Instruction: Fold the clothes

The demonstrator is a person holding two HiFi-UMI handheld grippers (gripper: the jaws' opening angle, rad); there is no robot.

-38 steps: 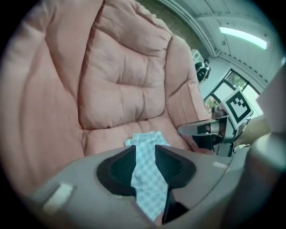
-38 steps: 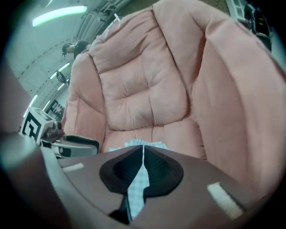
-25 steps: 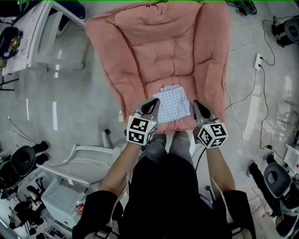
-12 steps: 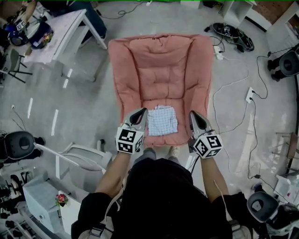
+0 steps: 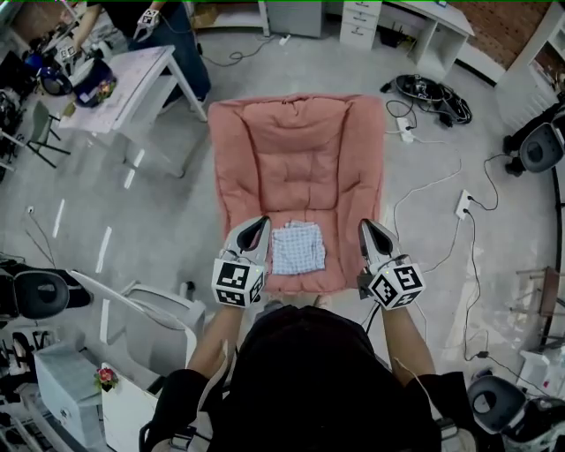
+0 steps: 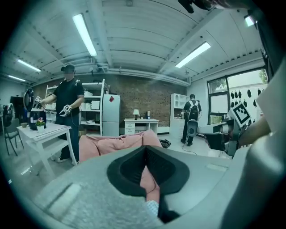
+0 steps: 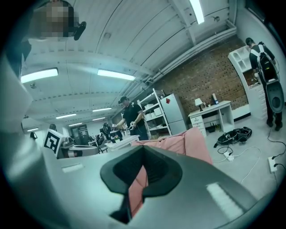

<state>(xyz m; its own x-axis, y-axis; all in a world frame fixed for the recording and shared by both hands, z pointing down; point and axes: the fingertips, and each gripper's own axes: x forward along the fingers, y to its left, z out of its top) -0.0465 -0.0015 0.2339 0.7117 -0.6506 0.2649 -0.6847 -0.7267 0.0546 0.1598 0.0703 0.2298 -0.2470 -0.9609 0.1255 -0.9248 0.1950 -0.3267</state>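
Grey polished floor (image 5: 159, 229) fills the room, and a white chair (image 5: 154, 309) is seen on it at the near left. Nearest the wearer, the left gripper (image 5: 256, 228) and the right gripper (image 5: 369, 228) are held side by side over the near end of a pink padded mat (image 5: 300, 150), one at each side of it, both pointed away from the body. The jaws of each gripper are closed together and nothing is gripped by either; only the mat beyond is seen through the dark opening in each gripper view. A marker cube (image 5: 237, 282) is carried on the left gripper and another (image 5: 395, 287) on the right.

Between the two grippers, and apart from both, a checked cloth (image 5: 297, 248) is laid on the near end of the mat, folded into a small flat square. The mat is spread flat on the floor and stretches away from the wearer.

To the right of the mat, a white power strip (image 5: 463, 204) and loose cables (image 5: 433, 93) are strewn on the floor. At the far left, a white table (image 5: 132, 84) is placed, and a person (image 5: 172, 31) in dark clothes is standing just beside it. White desks (image 5: 415, 18) are lined along the far side, before a brick wall (image 6: 152, 100).
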